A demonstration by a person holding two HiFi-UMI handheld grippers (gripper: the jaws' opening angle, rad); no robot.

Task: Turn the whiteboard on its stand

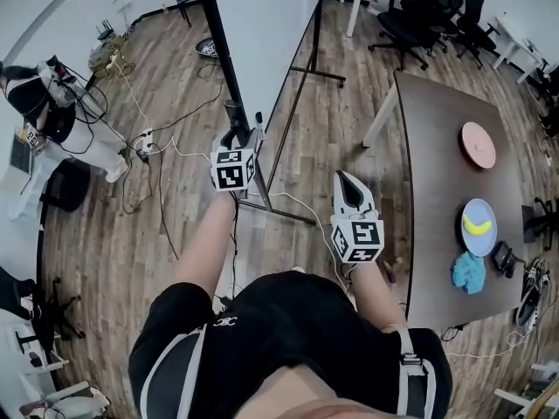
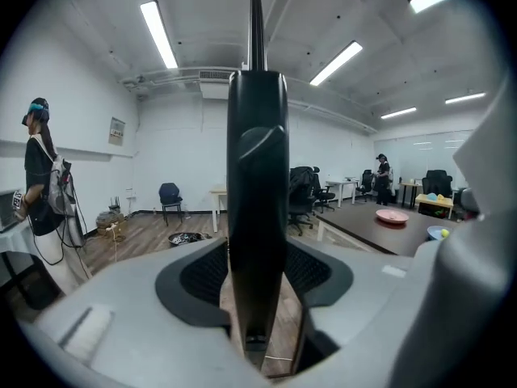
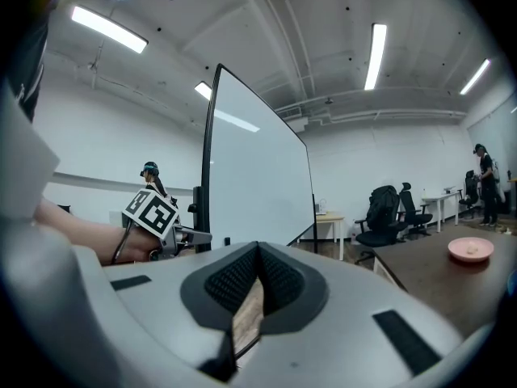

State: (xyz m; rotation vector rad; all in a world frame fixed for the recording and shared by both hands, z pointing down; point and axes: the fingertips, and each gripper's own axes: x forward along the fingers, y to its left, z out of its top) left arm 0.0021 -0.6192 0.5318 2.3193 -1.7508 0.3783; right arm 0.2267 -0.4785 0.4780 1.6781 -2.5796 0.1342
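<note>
The whiteboard point(image 1: 262, 24) stands upright on its black stand, seen nearly edge-on in the head view. My left gripper point(image 1: 240, 136) is at the board's black side post point(image 1: 223, 55). In the left gripper view that post point(image 2: 257, 176) runs straight up between the jaws of the left gripper point(image 2: 257, 285), which stand wide, with floor showing beside the right pad. My right gripper point(image 1: 349, 184) hangs lower and to the right, shut and holding nothing, away from the board. The right gripper view shows the white face of the whiteboard point(image 3: 258, 176), the left gripper point(image 3: 182, 234) at its edge, and the right gripper point(image 3: 254, 277) itself.
The stand's foot bar point(image 1: 288, 209) lies on the wood floor just ahead of me. A dark table point(image 1: 437, 173) at right carries a pink plate point(image 1: 478, 144), a blue plate point(image 1: 479, 225) and a blue cloth point(image 1: 468, 271). Cables point(image 1: 144, 142) trail at left near a person point(image 1: 44, 103). Office chairs point(image 1: 419, 16) stand behind.
</note>
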